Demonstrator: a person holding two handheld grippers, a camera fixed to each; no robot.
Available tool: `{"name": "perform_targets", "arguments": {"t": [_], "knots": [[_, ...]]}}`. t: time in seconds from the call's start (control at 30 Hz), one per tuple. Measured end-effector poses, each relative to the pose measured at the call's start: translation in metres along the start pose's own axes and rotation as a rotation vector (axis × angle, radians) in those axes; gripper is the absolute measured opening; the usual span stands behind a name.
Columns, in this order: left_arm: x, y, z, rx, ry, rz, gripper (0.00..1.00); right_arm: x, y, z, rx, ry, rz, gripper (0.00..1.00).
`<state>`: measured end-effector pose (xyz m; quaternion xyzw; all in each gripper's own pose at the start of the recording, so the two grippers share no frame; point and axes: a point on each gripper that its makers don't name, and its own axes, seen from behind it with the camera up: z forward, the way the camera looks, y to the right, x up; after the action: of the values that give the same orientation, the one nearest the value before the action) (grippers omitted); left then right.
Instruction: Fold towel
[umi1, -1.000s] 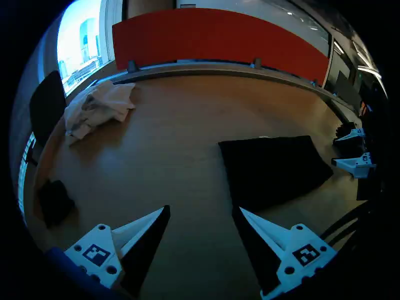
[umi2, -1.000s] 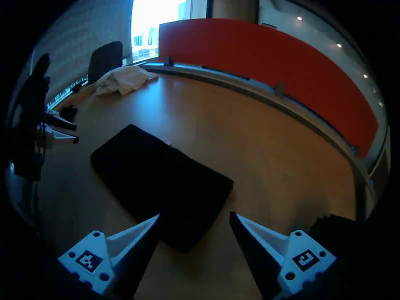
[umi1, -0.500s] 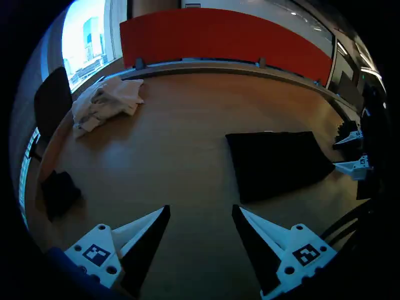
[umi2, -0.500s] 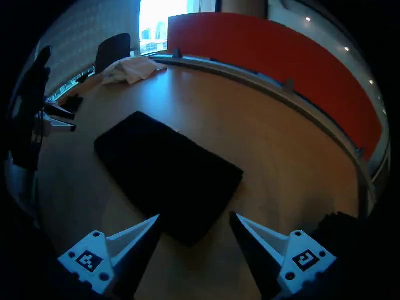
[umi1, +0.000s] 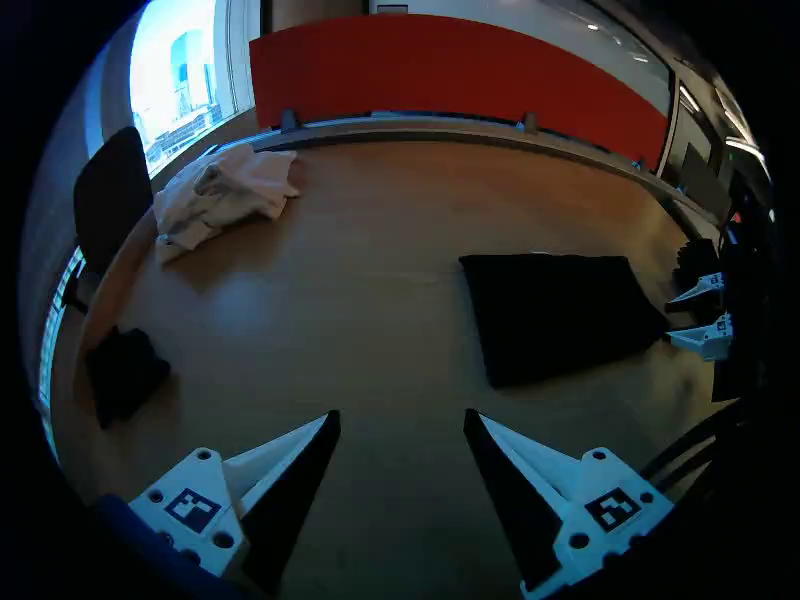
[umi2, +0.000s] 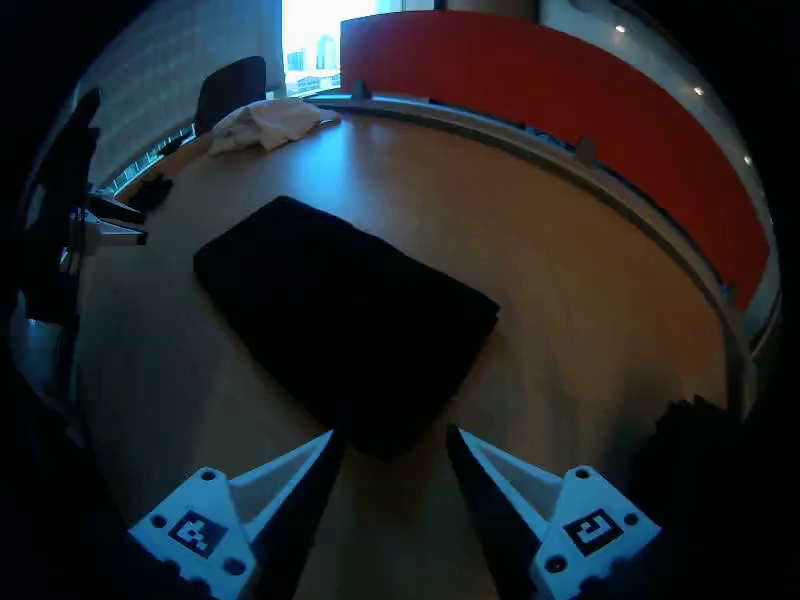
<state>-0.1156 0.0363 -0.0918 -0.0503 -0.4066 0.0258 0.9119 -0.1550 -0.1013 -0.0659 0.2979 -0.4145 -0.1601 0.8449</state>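
One wooden table (umi1: 350, 270). On it lies one black towel (umi1: 560, 310), right of centre in the left gripper view. There is one heap of white cloth (umi1: 225, 190) at the upper left and one small dark object (umi1: 125, 370) at the left edge, perhaps another cloth, too dim to tell. One dark chair (umi1: 105, 200) stands at the far left. One red panel (umi1: 450, 70) runs across the top. Two grippers: the left gripper (umi1: 400, 415) and the right gripper (umi2: 390, 432), each with two white fingers at the bottom of its own view.

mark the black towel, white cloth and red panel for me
black towel (umi2: 345, 320), right gripper view, middle of its top face
white cloth (umi1: 225, 190), left gripper view, centre of the crumpled heap
red panel (umi1: 450, 75), left gripper view, middle of its front
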Motion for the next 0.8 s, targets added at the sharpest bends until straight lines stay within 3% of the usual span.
{"name": "perform_targets", "arguments": {"t": [0.2,0.5,0.63,0.8], "knots": [[-0.0014,-0.0027,-0.0029,0.002,0.001,-0.009,0.92,-0.0035,-0.0040,-0.0014,0.024,-0.013,-0.008,0.48],[-0.0044,-0.0038,-0.0042,0.003,-0.003,-0.005,0.92,-0.0088,-0.0040,-0.0031,0.025,-0.028,-0.025,0.44],[-0.0059,-0.0041,-0.0042,0.005,-0.007,-0.004,0.92,-0.0095,-0.0048,-0.0033,0.029,-0.031,-0.031,0.36],[-0.0062,-0.0050,-0.0042,0.007,-0.009,-0.002,0.92,-0.0095,-0.0057,-0.0031,0.034,-0.034,-0.031,0.19]]}}
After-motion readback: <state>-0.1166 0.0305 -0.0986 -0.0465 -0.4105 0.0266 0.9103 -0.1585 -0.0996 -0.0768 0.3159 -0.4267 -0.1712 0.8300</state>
